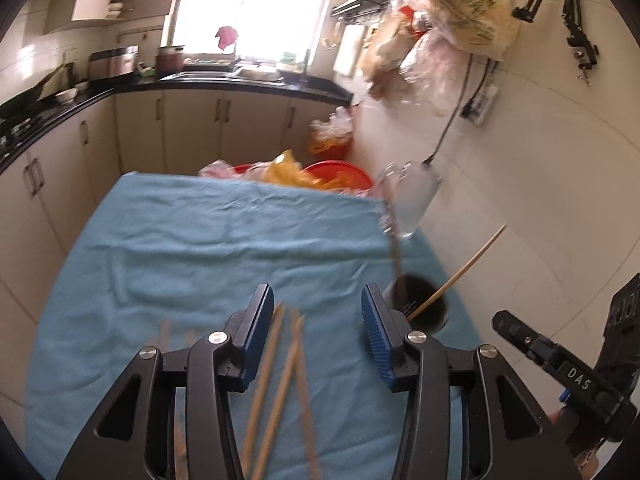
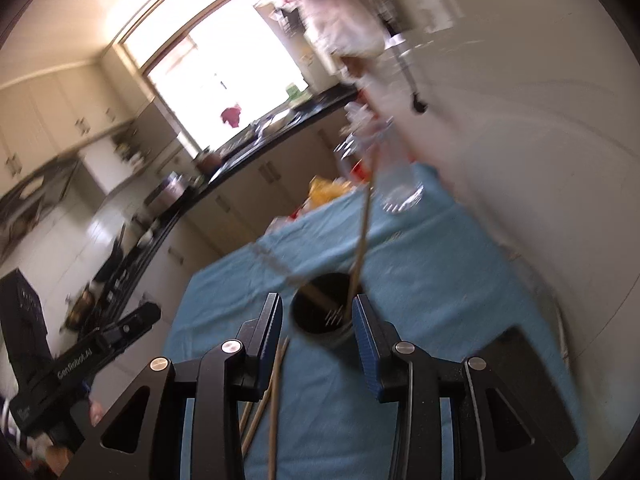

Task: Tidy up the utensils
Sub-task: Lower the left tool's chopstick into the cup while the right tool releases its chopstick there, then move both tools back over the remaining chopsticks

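Several wooden chopsticks (image 1: pixel 280 392) lie loose on the blue cloth (image 1: pixel 200 248), below my open, empty left gripper (image 1: pixel 318 312). A dark round utensil holder (image 1: pixel 424 300) stands at the cloth's right side, holding a fork and one chopstick (image 1: pixel 460 276) that leans right. In the right wrist view the holder (image 2: pixel 324 312) sits just ahead of my open, empty right gripper (image 2: pixel 318 320), with a chopstick (image 2: pixel 362 240) and a wooden-handled utensil in it. More chopsticks (image 2: pixel 272 396) lie on the cloth under the right gripper.
A clear glass mug (image 1: pixel 408 200) stands at the cloth's far right corner, also in the right wrist view (image 2: pixel 400 192). Red basins with plastic bags (image 1: pixel 320 174) sit behind the table. The white tiled wall (image 1: pixel 540 200) is close on the right. Kitchen counters run left and behind.
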Available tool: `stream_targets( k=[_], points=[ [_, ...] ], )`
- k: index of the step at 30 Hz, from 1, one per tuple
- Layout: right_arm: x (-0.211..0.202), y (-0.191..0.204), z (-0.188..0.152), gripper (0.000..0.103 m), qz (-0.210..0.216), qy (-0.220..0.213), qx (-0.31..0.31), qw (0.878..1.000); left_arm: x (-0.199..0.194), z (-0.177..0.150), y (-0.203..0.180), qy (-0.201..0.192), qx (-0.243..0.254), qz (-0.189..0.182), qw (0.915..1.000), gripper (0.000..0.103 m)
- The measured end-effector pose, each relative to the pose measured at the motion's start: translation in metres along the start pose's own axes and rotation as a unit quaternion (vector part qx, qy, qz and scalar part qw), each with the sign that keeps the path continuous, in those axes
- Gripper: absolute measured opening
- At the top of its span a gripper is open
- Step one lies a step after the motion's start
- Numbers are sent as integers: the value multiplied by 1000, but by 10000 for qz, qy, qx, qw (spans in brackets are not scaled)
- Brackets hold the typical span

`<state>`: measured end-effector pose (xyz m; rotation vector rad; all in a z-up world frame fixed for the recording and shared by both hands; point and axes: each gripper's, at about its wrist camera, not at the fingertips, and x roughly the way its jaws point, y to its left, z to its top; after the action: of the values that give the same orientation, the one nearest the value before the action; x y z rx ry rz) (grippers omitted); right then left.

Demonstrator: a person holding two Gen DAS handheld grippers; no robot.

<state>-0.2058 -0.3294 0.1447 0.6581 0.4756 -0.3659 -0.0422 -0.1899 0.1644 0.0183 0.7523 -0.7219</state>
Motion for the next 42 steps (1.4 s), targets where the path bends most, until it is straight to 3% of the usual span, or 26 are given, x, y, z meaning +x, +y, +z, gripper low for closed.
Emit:
stream_targets(
  k=[11, 16, 22, 27, 42],
  points=[
    [41, 39, -78, 39, 25, 889, -567, 9944, -20, -95, 115, 782, -793, 522, 9924, 44],
    [65, 50, -102, 39, 42, 1337, -662, 9888, -9, -105, 151, 1023, -1196, 764, 9846, 44],
    [65, 52, -108, 39, -21, 1309, -728, 9887, 25, -103, 159, 1362, -1303, 683, 9797, 38],
    [62, 47, -105, 39, -100, 1294, -680, 9892, 55, -95, 155, 1553, -1180, 747, 9779, 19],
    [72, 50, -104, 39, -200, 1410, -746, 9870, 79, -84, 156, 1665, -743, 1187, 9761, 13]
  ],
)
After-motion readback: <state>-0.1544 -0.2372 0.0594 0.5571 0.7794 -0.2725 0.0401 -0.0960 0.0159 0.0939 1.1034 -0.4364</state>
